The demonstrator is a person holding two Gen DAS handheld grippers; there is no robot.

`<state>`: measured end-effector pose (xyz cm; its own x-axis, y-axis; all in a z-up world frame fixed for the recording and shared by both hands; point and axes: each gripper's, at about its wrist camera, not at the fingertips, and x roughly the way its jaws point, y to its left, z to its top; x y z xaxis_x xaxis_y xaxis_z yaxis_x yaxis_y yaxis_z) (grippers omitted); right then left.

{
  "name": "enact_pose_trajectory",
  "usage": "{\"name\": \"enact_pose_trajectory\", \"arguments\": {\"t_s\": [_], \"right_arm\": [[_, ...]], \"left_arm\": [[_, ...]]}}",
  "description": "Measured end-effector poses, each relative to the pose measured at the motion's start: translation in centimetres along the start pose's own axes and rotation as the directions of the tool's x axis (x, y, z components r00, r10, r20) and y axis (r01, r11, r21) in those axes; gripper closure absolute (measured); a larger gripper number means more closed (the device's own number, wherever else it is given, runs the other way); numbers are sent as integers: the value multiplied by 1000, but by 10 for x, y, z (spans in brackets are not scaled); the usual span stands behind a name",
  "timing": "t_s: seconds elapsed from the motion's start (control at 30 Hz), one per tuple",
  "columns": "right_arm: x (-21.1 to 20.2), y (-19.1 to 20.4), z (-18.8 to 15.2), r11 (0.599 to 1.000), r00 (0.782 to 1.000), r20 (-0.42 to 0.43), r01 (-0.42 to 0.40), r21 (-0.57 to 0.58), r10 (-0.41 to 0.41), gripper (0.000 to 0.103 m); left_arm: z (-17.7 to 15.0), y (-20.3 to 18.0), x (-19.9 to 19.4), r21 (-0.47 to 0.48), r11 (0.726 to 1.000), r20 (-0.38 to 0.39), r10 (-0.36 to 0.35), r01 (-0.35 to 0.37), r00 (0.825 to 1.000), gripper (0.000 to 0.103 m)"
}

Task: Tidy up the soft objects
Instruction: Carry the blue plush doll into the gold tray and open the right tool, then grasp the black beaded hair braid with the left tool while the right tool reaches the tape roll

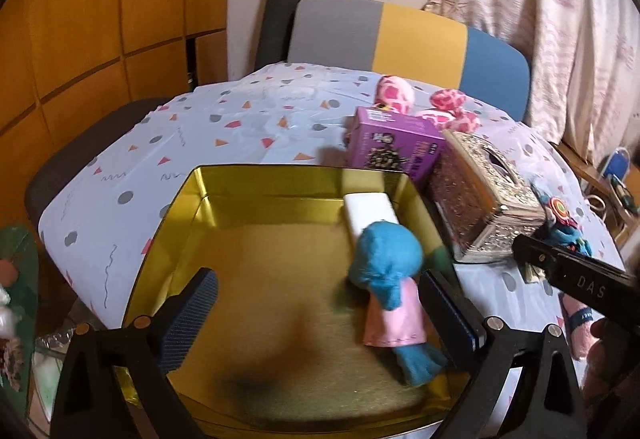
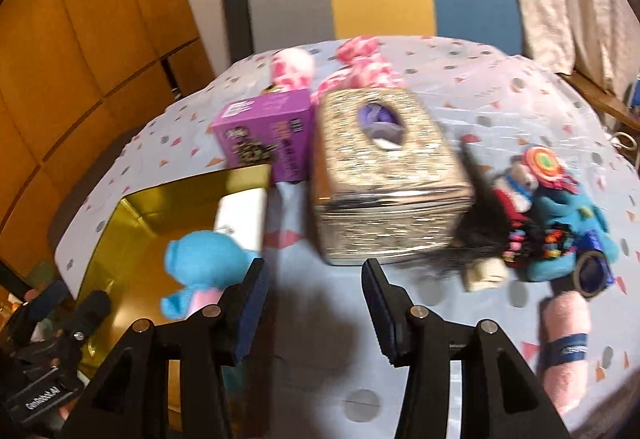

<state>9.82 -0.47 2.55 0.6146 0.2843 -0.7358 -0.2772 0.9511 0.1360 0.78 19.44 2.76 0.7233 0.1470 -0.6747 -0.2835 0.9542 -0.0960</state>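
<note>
Two grippers, both gaping and empty. Nearest, the left gripper (image 1: 320,313) hangs wide above the gold tin (image 1: 256,183), where the blue doll (image 1: 386,279) lies by the right wall, apparently just deposited. The right gripper (image 2: 316,303), half-open, hovers beside the tin. Beyond it, more soft toys (image 2: 560,235) await sorting, probably.

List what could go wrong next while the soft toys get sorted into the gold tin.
1. The blue doll lies close to the left gripper's right-hand finger; pulling away might drag it.
2. The remaining toy pile sits against the glittery tissue box; the right gripper may bump the box when reaching.
3. The white block and doll crowd the tin's right side, so added toys may pile up.
</note>
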Motion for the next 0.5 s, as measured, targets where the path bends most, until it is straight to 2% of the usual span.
{"name": "enact_pose_trajectory", "arguments": {"t_s": [0.27,0.5], "right_arm": [[-20,-41,-4,994,993,56,103,24,-105,54],[-33,-85,-6,982,982,73,167,86,-174,54]], "left_arm": [[-2,-29,-7,76,997,13,-21,20,1000,2],[-4,-55,-11,139,989,7,-58,57,998,2]]}}
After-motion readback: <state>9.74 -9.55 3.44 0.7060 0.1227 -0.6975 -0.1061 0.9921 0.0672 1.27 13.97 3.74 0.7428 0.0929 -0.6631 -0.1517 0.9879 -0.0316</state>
